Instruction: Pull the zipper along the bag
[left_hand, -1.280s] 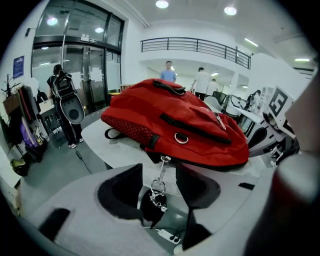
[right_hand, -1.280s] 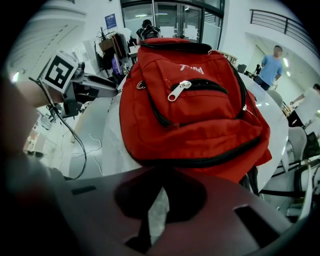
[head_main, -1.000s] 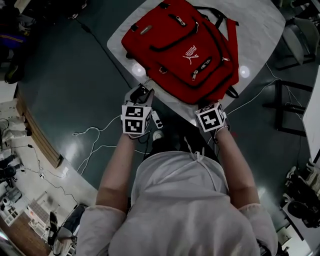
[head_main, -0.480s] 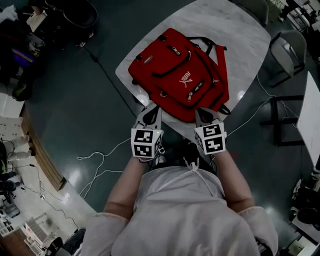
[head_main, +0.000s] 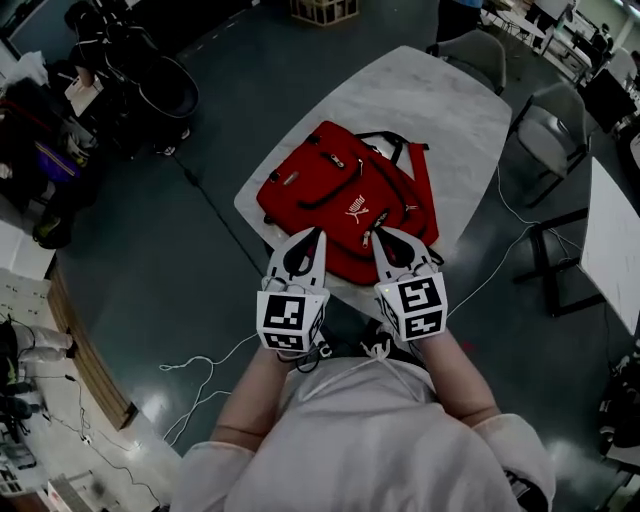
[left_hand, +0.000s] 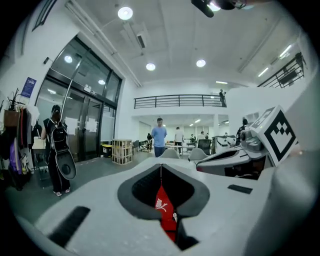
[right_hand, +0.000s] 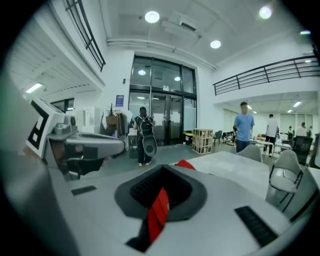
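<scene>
A red backpack (head_main: 340, 200) lies flat on a white marble table (head_main: 440, 110), its zippers and white logo facing up. My left gripper (head_main: 318, 232) is held in the air over the bag's near edge, jaws shut with nothing between them. Close beside it my right gripper (head_main: 378, 232) hangs the same way, its jaws also meeting at the tips and holding nothing. In the left gripper view the gripper (left_hand: 160, 166) points almost level across the room. The backpack (left_hand: 164, 210) shows red through the gap behind the tips. The right gripper view shows the backpack (right_hand: 159, 212) likewise, through the right gripper (right_hand: 164, 167).
Grey chairs (head_main: 550, 125) stand round the far right of the table, and another table (head_main: 612, 235) lies at the right. White cables (head_main: 200, 375) trail over the dark floor at the left. People (left_hand: 159, 136) and a wooden crate (left_hand: 121, 151) stand far off.
Both grippers have risen from below the table's near edge to above the bag's near side and now point more level. The bag looks smaller and farther away.
</scene>
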